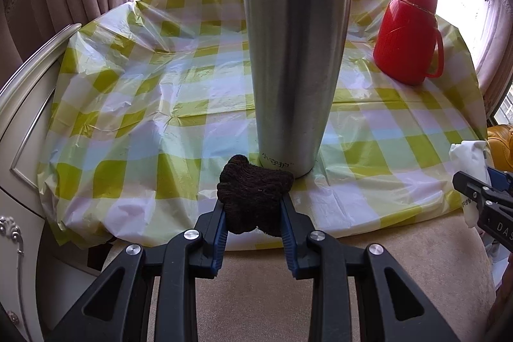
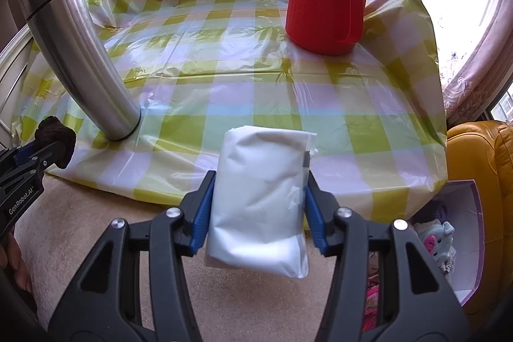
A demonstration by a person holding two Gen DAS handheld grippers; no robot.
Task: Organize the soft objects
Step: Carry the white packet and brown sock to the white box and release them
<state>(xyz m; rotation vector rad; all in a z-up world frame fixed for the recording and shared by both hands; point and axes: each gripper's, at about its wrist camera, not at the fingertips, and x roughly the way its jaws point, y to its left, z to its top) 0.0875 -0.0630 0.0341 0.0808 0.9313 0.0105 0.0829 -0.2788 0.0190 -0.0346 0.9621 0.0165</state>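
Fingers of the left gripper (image 1: 253,207), black with blue pads, stand narrow and pinch a dark brown knitted soft bundle (image 1: 253,197) between them; the bundle bulges out above the pads. At twelve o'clock, just beyond it, a tall brushed-steel vacuum flask (image 1: 293,60) stands upright on the yellow-green and white checked plastic tablecloth (image 1: 128,104). At two o'clock, well apart, sits a red plastic thermos jug with a handle (image 1: 408,31).

The right gripper (image 2: 258,201) is closed halfway on a white plastic-wrapped soft packet (image 2: 259,197), which its blue pads press from both sides; the packet hangs over the near edge of the cloth. From this view the flask stands at ten o'clock, the red jug at one o'clock, and the left gripper with its bundle at nine o'clock. At four o'clock, low beside the table, an open box (image 2: 471,246) holds plush toys (image 2: 437,241), with a yellow leather seat (image 2: 481,156) at three o'clock.
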